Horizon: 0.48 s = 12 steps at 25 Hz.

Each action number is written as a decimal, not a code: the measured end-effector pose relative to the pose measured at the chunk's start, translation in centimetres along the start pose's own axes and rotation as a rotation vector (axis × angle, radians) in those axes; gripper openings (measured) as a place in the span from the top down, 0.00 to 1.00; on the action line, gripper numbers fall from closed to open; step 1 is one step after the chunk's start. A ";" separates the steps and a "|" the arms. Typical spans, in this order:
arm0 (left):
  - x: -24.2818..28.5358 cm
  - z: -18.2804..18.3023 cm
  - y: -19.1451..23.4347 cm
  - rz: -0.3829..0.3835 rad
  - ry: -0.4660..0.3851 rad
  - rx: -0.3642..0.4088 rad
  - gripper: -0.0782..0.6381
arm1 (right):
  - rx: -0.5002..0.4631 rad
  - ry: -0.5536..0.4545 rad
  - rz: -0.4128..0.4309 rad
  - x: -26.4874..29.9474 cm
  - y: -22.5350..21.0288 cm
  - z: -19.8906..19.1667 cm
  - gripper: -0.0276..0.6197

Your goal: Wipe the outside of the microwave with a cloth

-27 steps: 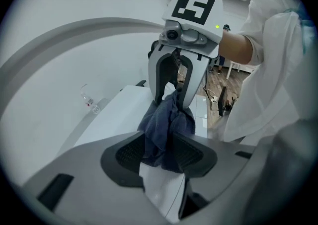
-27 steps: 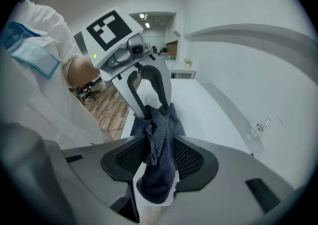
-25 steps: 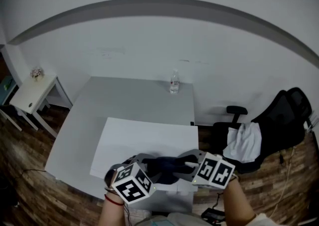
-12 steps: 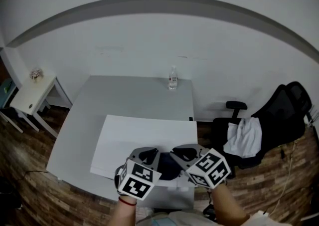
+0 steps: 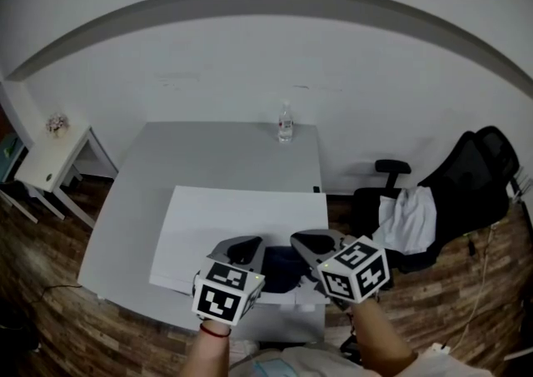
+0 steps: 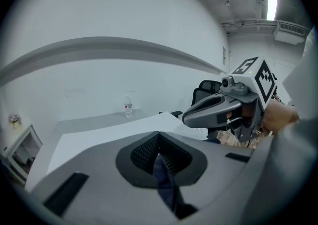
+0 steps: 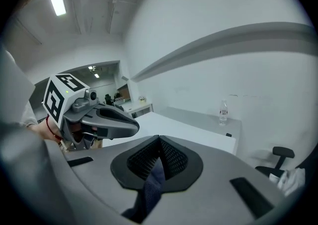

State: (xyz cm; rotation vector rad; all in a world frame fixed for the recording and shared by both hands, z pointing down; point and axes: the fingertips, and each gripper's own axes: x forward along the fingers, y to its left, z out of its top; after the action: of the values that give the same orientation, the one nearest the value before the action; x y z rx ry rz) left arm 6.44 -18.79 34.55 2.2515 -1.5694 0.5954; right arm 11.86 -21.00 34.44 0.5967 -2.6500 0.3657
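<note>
Head view: low in the frame, at its centre, the left gripper (image 5: 243, 247) and the right gripper (image 5: 310, 244) sat side by side, each held in a hand. A dark blue cloth (image 5: 283, 267) hung between them over the near edge of a white sheet (image 5: 241, 213) on a grey table (image 5: 208, 151). A clear bottle (image 5: 286, 126) stood at the table's far edge, top centre. A black office chair (image 5: 470, 188) with a white garment (image 5: 406, 221) draped on it stood at right, and a small white side table (image 5: 52, 159) at left.

Left gripper view: the jaws, which had just been closing, were clenched on the cloth. A dark fold ran from the point where they met down toward the lower edge. The right gripper showed at right of centre.

Right gripper view: these jaws had also just been closing and were pinched tight on the cloth, which trailed down to the lower left. The left gripper showed at left of centre.
</note>
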 end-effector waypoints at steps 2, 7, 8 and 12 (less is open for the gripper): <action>0.0 0.0 0.0 -0.004 0.001 0.002 0.89 | 0.003 0.007 0.003 0.0 0.0 -0.1 0.91; 0.2 0.0 -0.3 -0.015 0.009 0.003 0.89 | 0.011 0.015 0.008 -0.2 -0.1 -0.3 0.91; 0.2 -0.1 -0.4 -0.017 0.011 0.004 0.89 | 0.013 0.016 0.011 -0.2 -0.1 -0.3 0.91; 0.3 0.0 -0.4 -0.023 0.013 0.003 0.89 | 0.022 0.015 0.028 -0.1 -0.1 -0.2 0.91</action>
State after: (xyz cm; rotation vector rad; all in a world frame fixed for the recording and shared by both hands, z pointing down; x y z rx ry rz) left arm 6.94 -18.91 34.69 2.2602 -1.5353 0.6061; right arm 12.01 -20.97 34.59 0.5618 -2.6461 0.4065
